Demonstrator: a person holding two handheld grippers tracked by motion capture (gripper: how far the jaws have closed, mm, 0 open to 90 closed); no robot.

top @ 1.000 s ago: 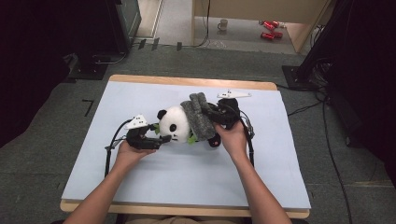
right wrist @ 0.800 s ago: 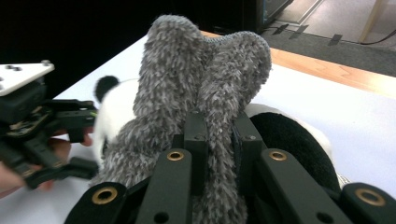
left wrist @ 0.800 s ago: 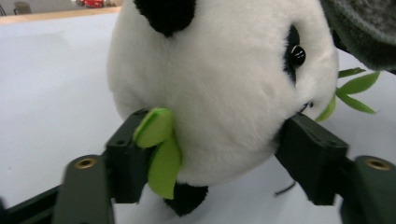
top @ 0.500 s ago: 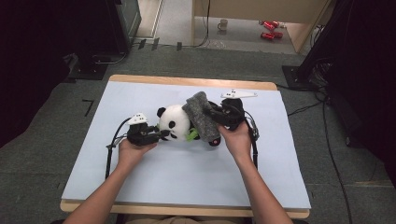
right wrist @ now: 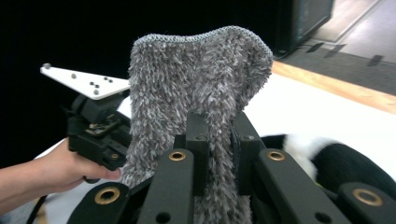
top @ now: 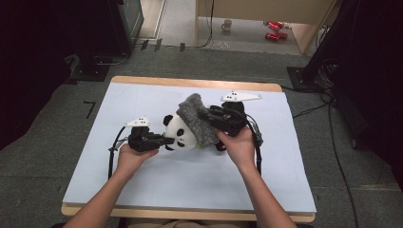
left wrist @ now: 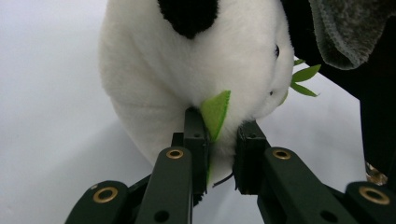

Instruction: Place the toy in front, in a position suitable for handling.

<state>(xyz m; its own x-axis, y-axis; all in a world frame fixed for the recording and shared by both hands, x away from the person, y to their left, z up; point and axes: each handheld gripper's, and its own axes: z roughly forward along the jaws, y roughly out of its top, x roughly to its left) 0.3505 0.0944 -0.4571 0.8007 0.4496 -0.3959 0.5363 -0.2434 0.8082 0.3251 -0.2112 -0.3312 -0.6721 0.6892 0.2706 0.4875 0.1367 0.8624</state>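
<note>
A plush panda lies mid-table on the pale blue mat, with a grey fuzzy cloth draped over its body. The left gripper has just closed its 2 jaws on the panda's white head, pinching plush and a green felt leaf. The right gripper is clamped on the cloth, holding it upright above the panda.
</note>
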